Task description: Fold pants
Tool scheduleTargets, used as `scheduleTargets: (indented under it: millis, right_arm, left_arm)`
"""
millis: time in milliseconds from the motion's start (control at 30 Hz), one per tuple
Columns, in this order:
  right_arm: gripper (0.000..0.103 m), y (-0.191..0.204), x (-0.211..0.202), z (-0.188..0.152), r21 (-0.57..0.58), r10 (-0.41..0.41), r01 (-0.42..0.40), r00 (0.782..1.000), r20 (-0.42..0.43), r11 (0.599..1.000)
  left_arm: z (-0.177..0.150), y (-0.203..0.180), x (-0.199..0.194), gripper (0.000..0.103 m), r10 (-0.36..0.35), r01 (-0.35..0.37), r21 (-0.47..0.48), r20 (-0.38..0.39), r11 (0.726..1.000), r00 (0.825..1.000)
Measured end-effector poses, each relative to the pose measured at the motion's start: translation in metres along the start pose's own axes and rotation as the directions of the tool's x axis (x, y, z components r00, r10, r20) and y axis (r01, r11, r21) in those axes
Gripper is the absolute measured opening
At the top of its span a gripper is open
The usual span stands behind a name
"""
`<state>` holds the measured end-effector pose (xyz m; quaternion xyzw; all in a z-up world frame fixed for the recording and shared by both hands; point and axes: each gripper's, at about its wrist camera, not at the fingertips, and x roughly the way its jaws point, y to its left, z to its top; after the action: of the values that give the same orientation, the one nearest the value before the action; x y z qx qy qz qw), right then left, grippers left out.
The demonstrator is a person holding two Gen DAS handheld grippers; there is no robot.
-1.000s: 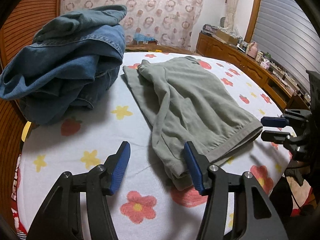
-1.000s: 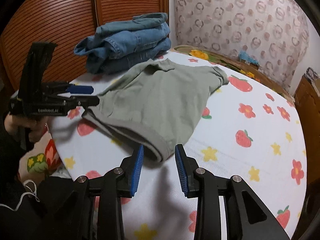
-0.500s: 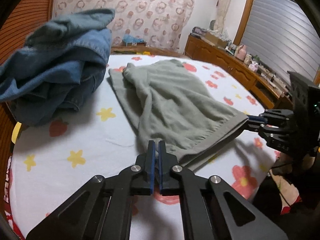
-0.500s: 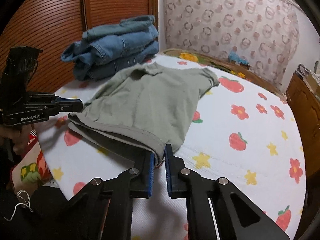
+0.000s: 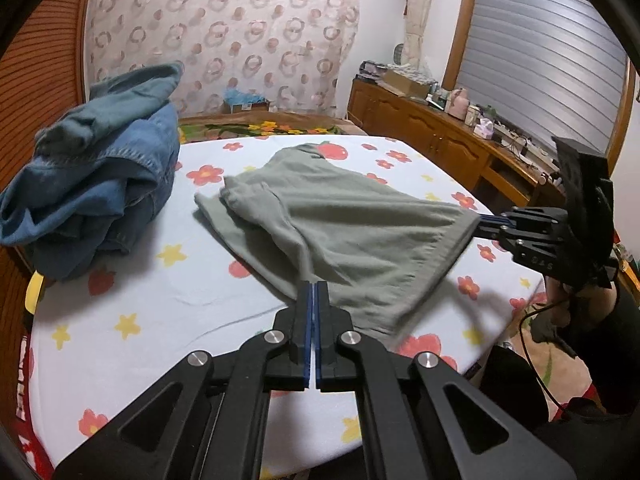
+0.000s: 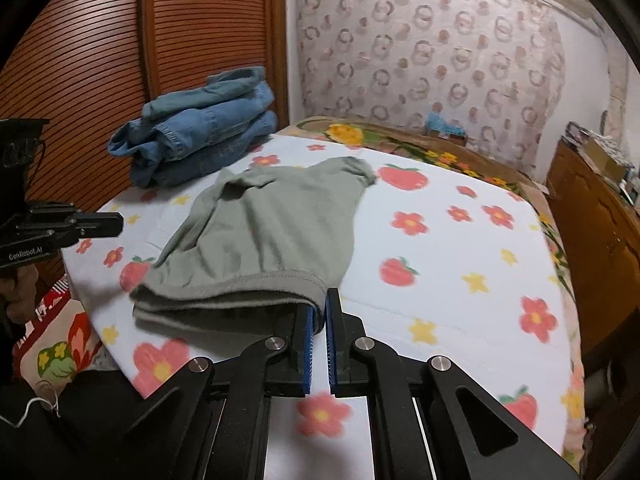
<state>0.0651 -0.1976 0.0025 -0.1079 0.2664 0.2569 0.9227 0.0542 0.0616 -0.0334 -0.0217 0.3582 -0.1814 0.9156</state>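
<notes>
Grey-green pants lie folded on the flowered bed sheet; they also show in the right wrist view. My left gripper is shut on the near corner of their hem. My right gripper is shut on the other hem corner and shows at the right of the left wrist view. Both corners are lifted off the sheet, so the hem hangs stretched between the grippers. The far end of the pants still rests on the bed.
A pile of blue jeans sits at the bed's left side, by a wooden slatted door. A wooden cabinet with clutter runs along the right wall. The bed edge is close below both grippers.
Both grippers went from open to shut on the hem corners, then lifted them. The hem now hangs above the sheet instead of lying flat.
</notes>
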Motion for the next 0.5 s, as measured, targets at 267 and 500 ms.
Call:
scheduleTargets:
  millis: [267, 500]
  right_arm:
    - [0.005, -0.024, -0.006, -0.024, 0.066, -0.008, 0.011, 0.998, -0.055, 0.998]
    - [0.009, -0.031, -0.024, -0.023, 0.101, 0.025, -0.022, 0.999, -0.032, 0.995]
  left_arm:
    - [0.016, 0.004, 0.027, 0.023, 0.054, -0.054, -0.018, -0.022, 0.998, 0.998]
    - [0.038, 0.01, 0.056, 0.051, 0.082, -0.082, -0.02, -0.016, 0.996, 0.997]
